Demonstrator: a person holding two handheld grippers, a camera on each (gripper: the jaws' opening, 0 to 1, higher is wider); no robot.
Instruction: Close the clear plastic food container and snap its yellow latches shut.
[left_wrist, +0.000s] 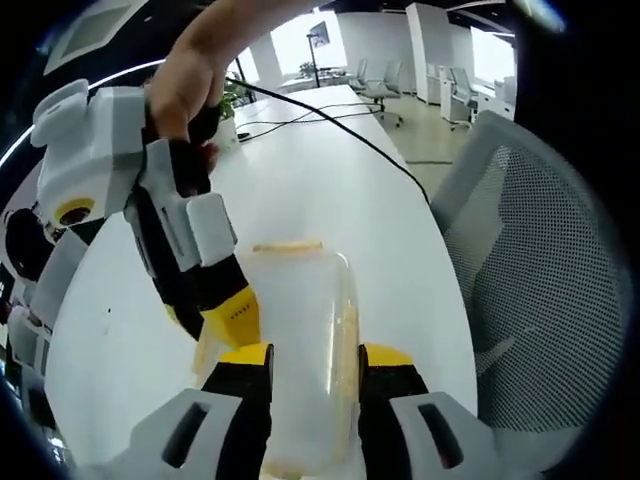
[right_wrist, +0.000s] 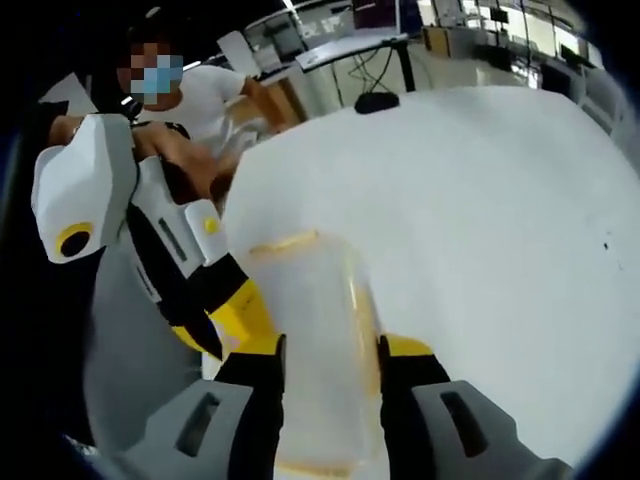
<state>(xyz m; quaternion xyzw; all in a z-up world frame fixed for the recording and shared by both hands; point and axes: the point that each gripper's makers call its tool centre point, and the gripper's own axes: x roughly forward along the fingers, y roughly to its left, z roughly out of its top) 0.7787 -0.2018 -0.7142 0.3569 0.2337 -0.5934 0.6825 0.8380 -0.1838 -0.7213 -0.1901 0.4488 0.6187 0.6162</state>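
Clear rectangular plastic food container (left_wrist: 300, 340) with yellow latches straddled by spread left gripper (left_wrist: 314, 365) and spread right gripper (right_wrist: 330, 360) on white table (left_wrist: 330, 180).

Long white table (left_wrist: 330, 190) bearing a clear rectangular plastic food container (left_wrist: 300, 330) with yellow latches at its near end, a black cable (left_wrist: 340, 125) trailing across its far part.

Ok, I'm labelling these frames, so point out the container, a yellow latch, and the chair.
container (left_wrist: 300, 340): left gripper view, on its clear lid.
latch (left_wrist: 288, 246): left gripper view, on the yellow strip at the container's far end.
chair (left_wrist: 540, 270): left gripper view, on its mesh back.
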